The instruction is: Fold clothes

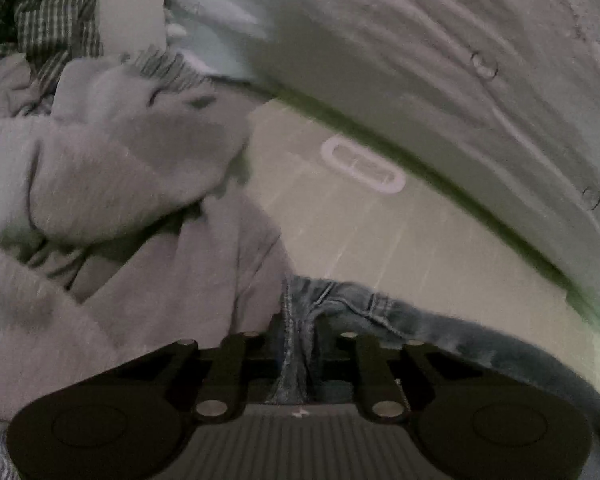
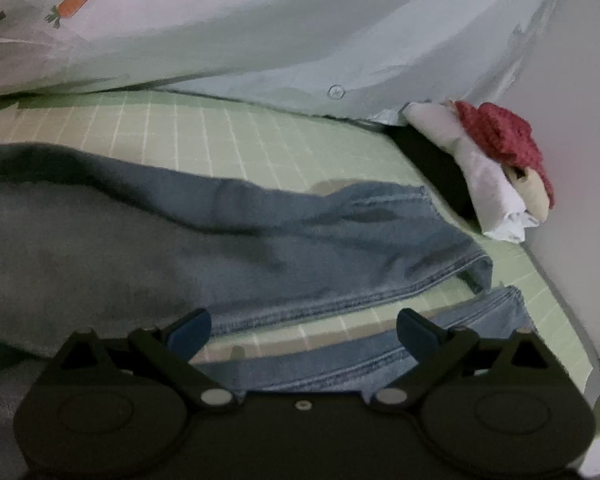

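A pair of blue jeans [image 2: 300,240] lies across a green grid cutting mat [image 2: 204,136], its two leg ends pointing right. My right gripper [image 2: 304,330] is open, its blue-tipped fingers [image 2: 190,330] spread just above the lower leg hem [image 2: 440,344] and holding nothing. My left gripper [image 1: 298,344] is shut on a bunched fold of the jeans [image 1: 380,312], which trails away to the right over the mat [image 1: 360,232].
A pale blue buttoned shirt [image 2: 340,40] lies along the mat's far side, also in the left wrist view [image 1: 440,60]. A grey garment [image 1: 120,200] is heaped at left, with plaid cloth [image 1: 56,12] behind. A white and red bundle [image 2: 496,160] sits by a white wall [image 2: 572,160].
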`<state>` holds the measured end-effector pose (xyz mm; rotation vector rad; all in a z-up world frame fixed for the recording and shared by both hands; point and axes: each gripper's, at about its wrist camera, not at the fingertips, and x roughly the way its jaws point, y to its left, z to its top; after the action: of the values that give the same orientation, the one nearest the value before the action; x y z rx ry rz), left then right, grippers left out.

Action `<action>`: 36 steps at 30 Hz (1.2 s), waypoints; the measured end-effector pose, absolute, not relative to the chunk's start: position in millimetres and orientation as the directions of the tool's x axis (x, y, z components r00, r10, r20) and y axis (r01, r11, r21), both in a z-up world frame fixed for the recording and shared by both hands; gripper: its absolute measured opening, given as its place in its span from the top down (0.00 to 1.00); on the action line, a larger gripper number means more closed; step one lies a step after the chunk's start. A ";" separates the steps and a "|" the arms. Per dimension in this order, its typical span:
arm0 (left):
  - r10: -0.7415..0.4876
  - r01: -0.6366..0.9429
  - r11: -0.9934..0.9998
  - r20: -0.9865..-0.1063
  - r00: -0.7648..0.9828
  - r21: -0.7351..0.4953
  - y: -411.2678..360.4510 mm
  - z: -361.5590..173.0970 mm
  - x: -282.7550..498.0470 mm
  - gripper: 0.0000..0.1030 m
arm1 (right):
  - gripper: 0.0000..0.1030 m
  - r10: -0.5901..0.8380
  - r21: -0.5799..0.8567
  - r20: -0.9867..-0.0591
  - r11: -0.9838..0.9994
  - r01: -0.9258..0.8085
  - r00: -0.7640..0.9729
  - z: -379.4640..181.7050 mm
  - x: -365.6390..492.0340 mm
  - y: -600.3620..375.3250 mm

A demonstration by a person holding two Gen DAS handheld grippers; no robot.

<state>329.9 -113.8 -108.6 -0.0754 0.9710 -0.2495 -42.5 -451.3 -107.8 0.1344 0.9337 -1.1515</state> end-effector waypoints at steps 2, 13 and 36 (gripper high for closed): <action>-0.214 0.200 0.973 -0.793 0.570 -0.118 -121.5 -97.1 313.9 0.58 | 0.03 -0.719 -0.349 -0.687 0.453 0.821 0.104 -106.8 -52.9 -451.9; -0.268 0.338 0.936 -0.812 0.518 -0.093 -192.6 -78.3 176.6 0.23 | 0.03 -0.752 -0.271 -0.640 0.415 0.869 0.159 -89.4 -132.4 -514.3; -0.087 0.303 0.952 -0.902 0.424 0.050 -295.3 -136.8 117.5 0.11 | 0.07 -0.675 0.012 -0.664 0.421 0.907 0.322 -97.2 -124.0 -701.0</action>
<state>117.5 -295.3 -136.8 0.2178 1.1087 -0.2468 -124.0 -701.0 -97.2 0.4220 0.6382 -1.0795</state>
